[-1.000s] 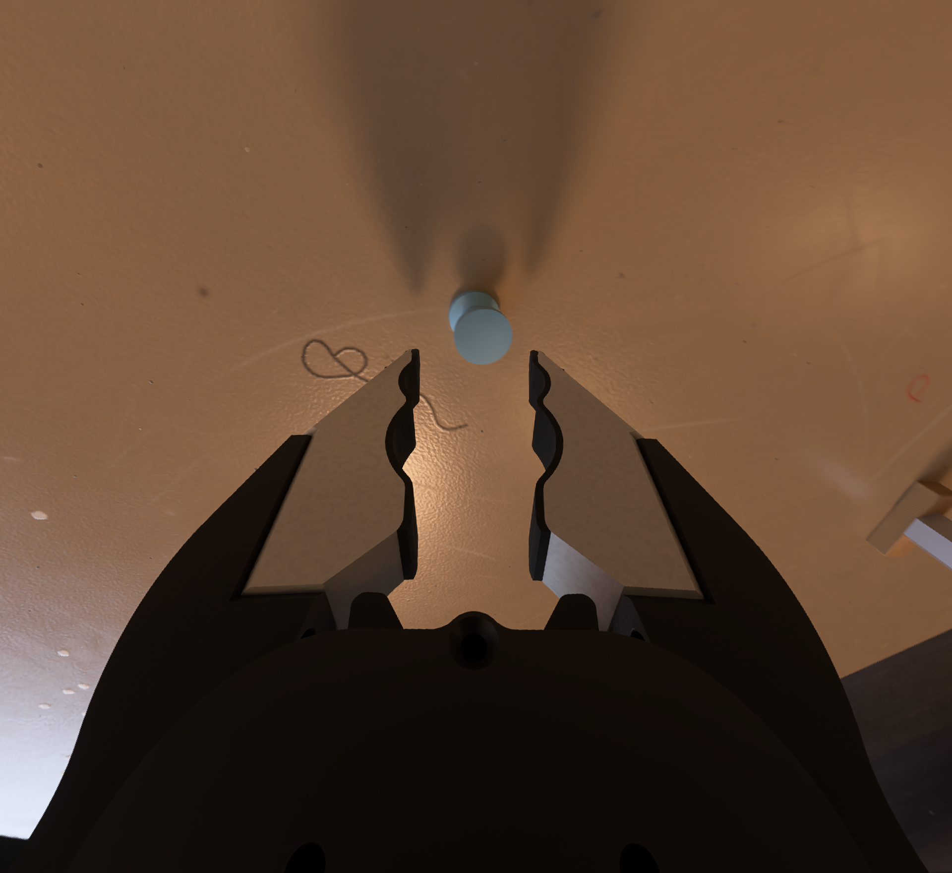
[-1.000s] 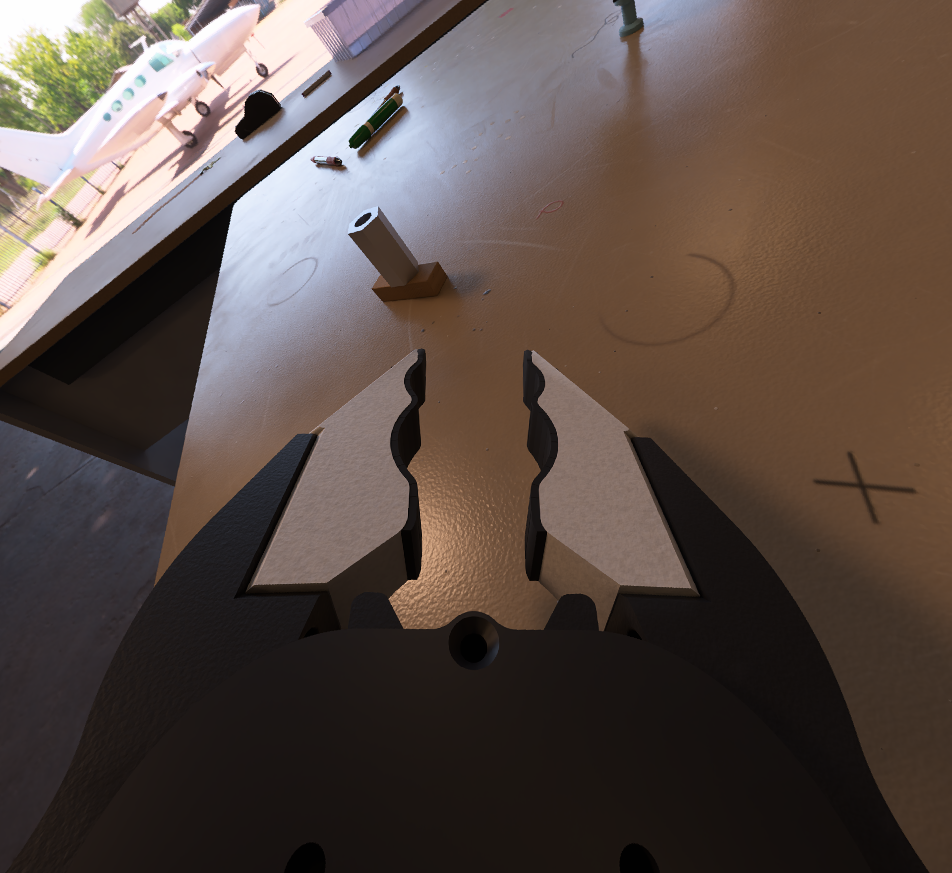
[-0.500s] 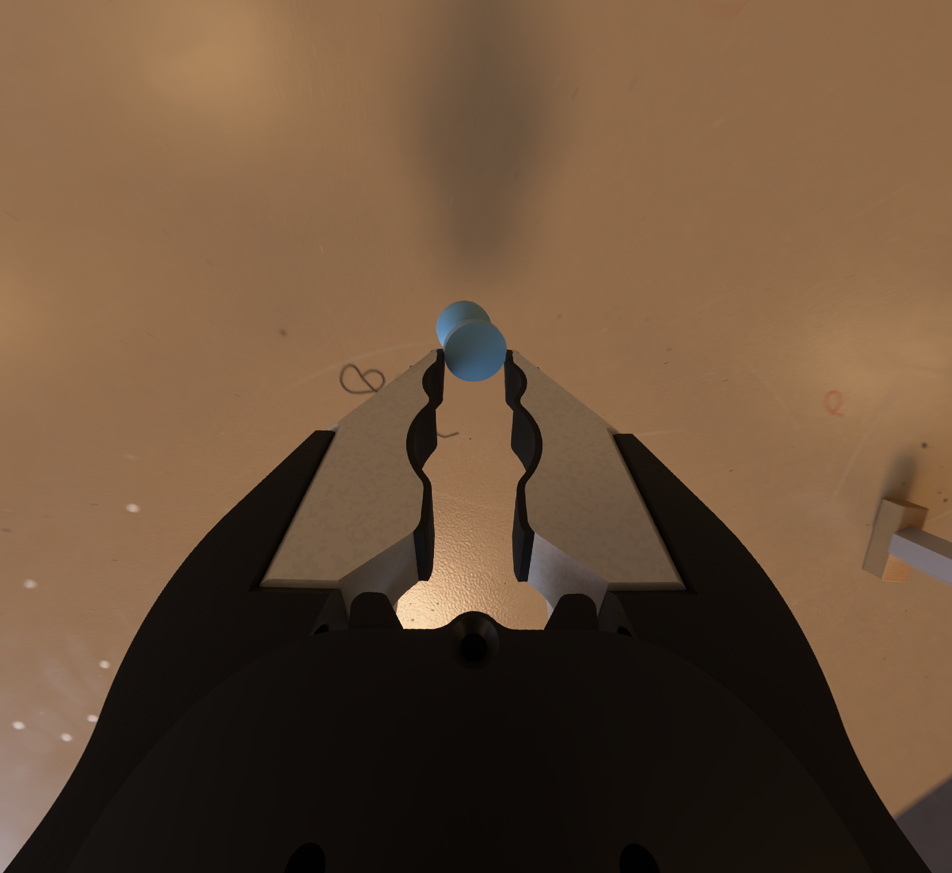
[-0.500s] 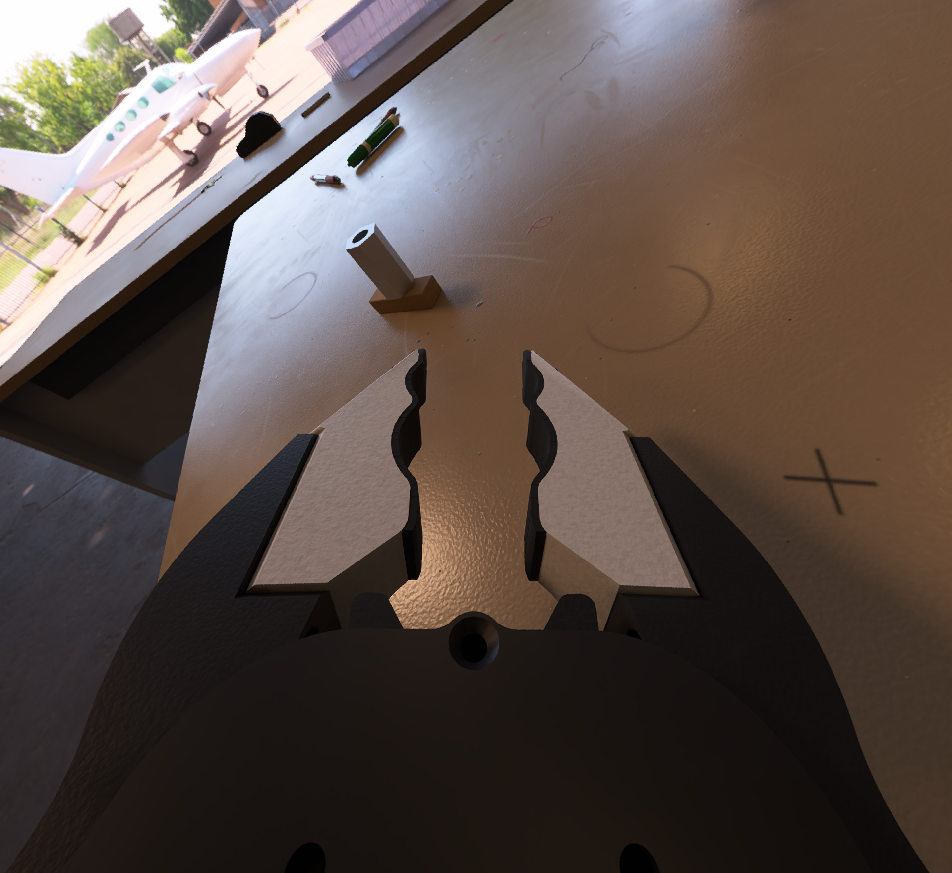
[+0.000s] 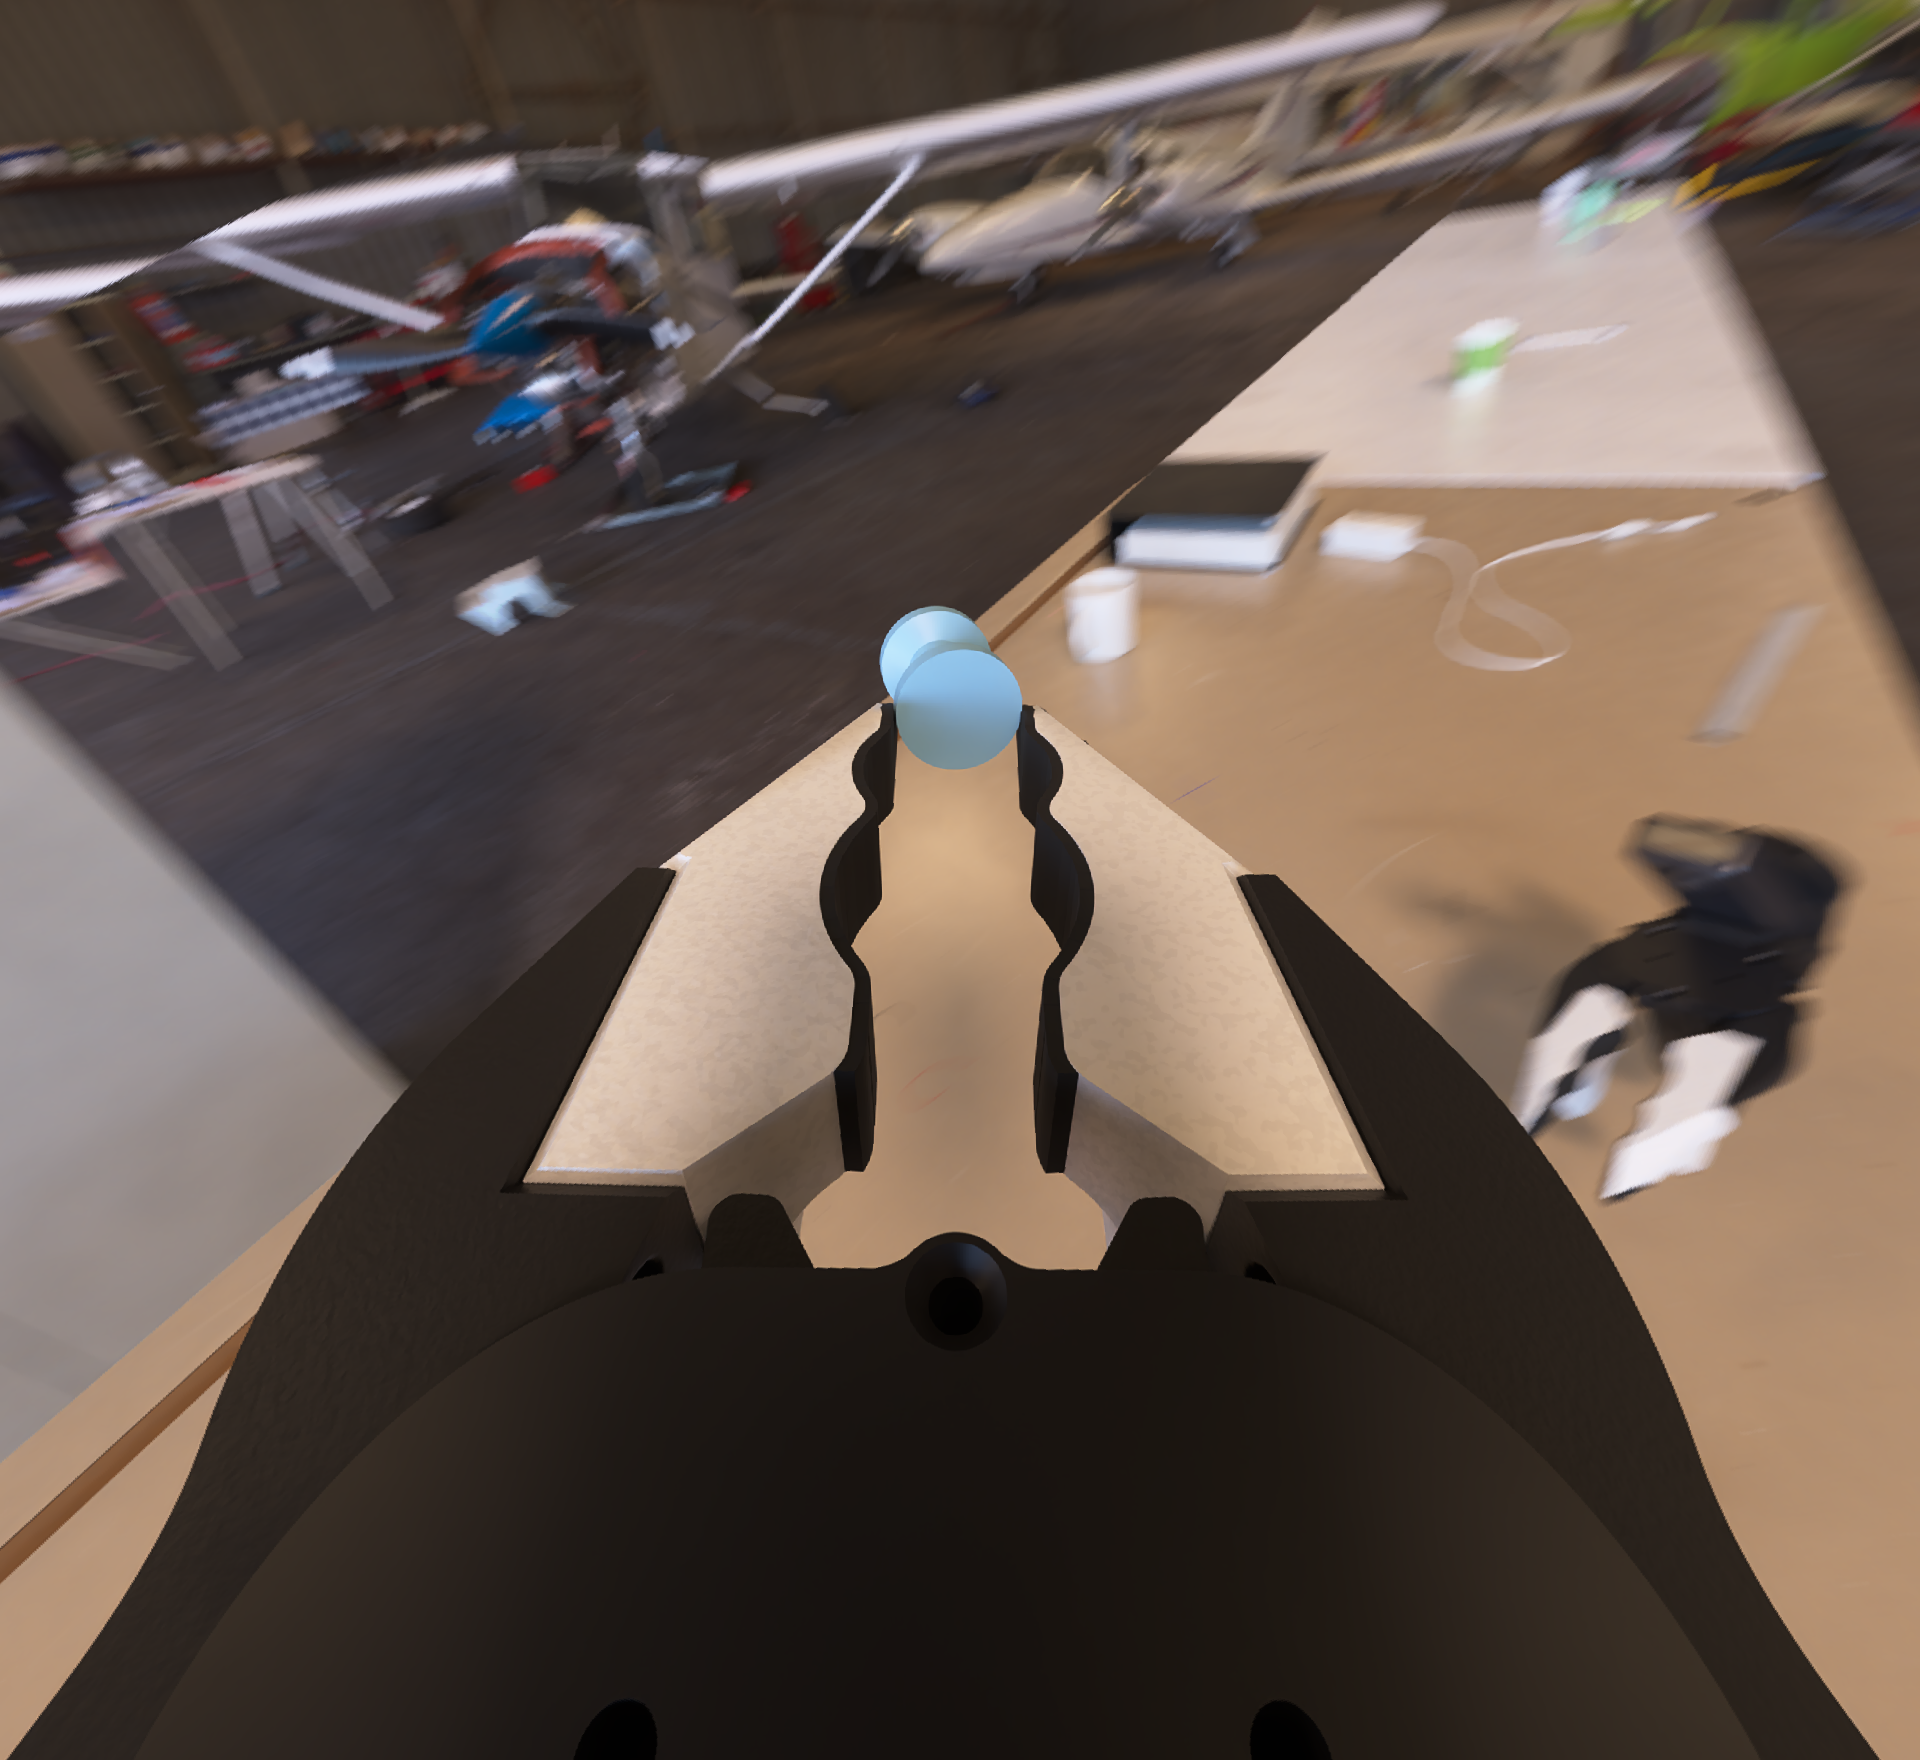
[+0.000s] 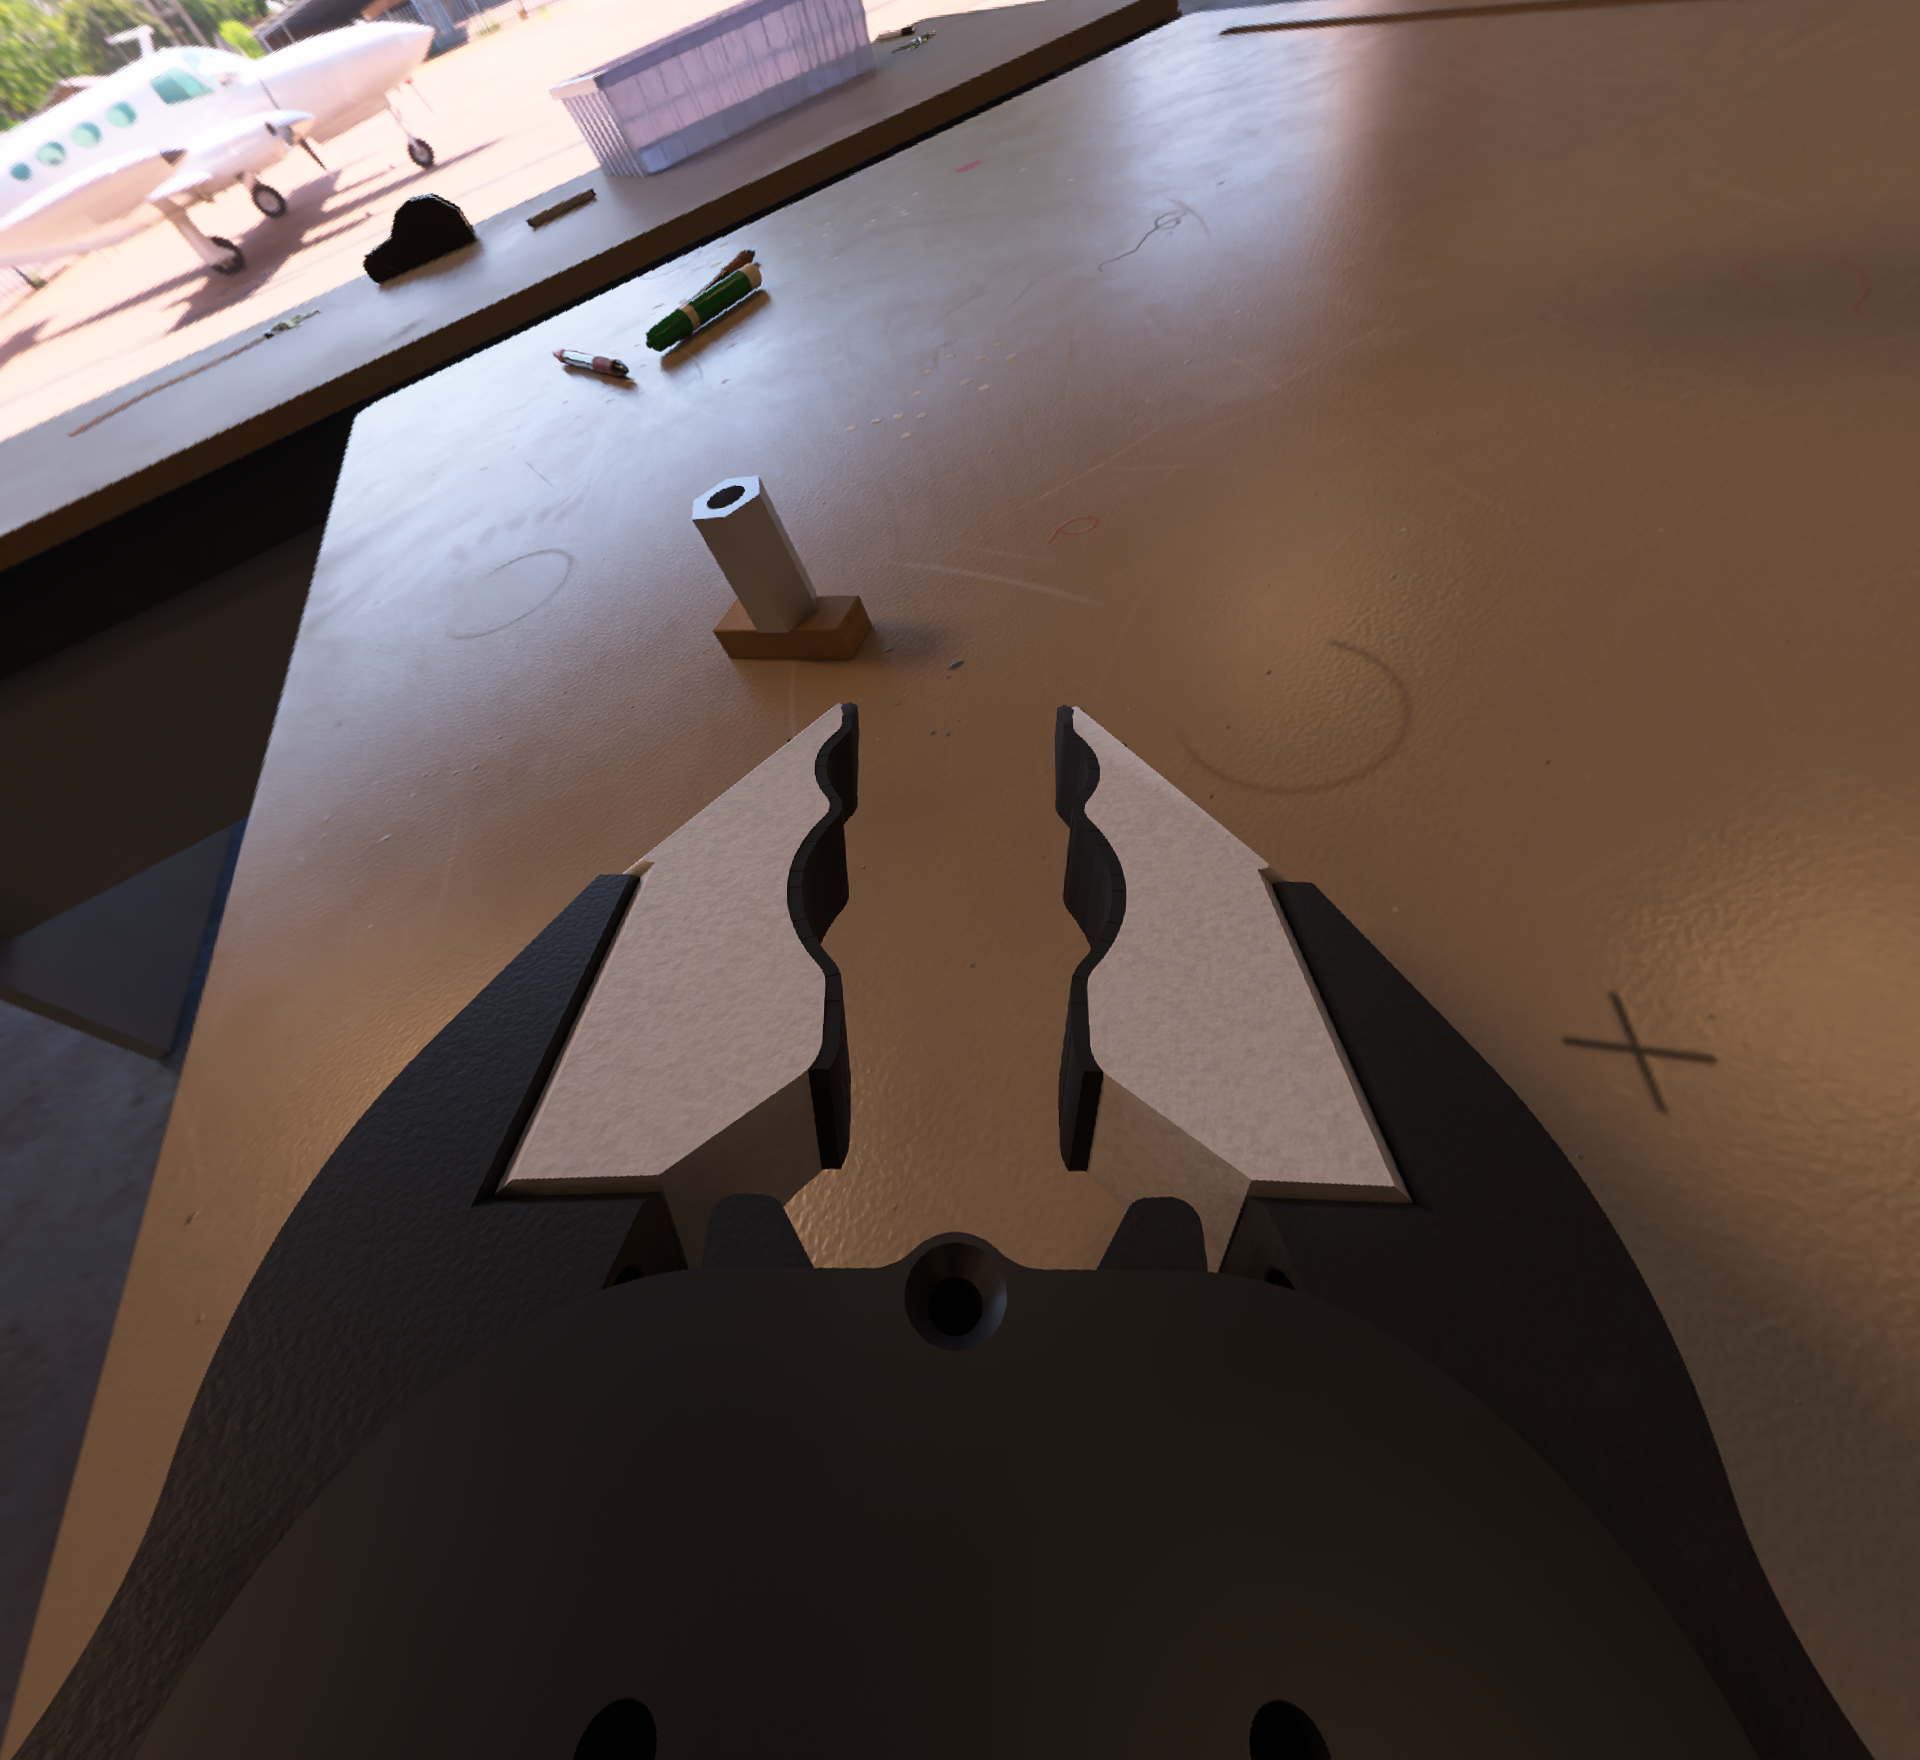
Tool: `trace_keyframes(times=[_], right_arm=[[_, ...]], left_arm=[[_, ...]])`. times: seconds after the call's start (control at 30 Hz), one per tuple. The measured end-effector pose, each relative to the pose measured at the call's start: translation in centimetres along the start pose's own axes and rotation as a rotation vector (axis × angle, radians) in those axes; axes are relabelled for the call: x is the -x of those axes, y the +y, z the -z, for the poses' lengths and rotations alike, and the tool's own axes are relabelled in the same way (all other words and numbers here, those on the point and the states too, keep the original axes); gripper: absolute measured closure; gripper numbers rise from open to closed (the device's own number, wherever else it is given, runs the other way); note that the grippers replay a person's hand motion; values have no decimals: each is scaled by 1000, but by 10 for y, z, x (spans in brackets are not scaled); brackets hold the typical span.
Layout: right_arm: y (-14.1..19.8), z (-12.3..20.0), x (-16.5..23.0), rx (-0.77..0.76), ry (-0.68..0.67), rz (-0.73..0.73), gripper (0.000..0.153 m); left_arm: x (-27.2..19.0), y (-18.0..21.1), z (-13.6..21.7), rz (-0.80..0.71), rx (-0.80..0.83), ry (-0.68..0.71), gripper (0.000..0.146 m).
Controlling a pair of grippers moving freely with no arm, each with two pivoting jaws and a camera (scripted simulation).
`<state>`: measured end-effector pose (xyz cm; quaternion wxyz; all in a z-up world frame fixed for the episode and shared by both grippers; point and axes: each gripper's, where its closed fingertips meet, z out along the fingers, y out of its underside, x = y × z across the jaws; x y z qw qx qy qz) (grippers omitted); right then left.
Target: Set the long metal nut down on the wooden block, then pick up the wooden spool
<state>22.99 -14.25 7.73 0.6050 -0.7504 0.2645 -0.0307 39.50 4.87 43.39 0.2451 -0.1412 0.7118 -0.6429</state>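
My left gripper point(image 5: 954, 723) is shut on the pale blue spool point(image 5: 951, 687), which sits between the fingertips, lifted well above the brown table point(image 5: 1455, 879). The other gripper point(image 5: 1683, 1014) shows blurred at the right of the left wrist view. In the right wrist view the long metal nut point(image 6: 750, 555) stands tilted on the small wooden block point(image 6: 800, 638) on the table. My right gripper point(image 6: 956, 723) is open and empty, a short way in front of the block.
Green markers point(image 6: 707, 308) and a small pen point(image 6: 592, 363) lie beyond the block. A black object point(image 6: 416, 235) and a grey box point(image 6: 727, 79) sit on the far board. A white cup point(image 5: 1101, 614) and a book point(image 5: 1216, 515) stand near the table's edge.
My left gripper closed on the spool, lifted it off the table and tilted up toward the hangar. My right gripper stayed open and drew back slightly from the block.
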Motion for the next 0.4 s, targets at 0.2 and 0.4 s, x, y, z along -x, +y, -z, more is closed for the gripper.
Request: trace_keyframes(times=[0.2,0.4], right_arm=[[-61,23,-20,-217,263,189,113],[-175,66,-9,-456,472,486,110]], left_arm=[[-109,-25,-32,238,-223,343,123],[-173,24,-78,475,-329,387,123]])
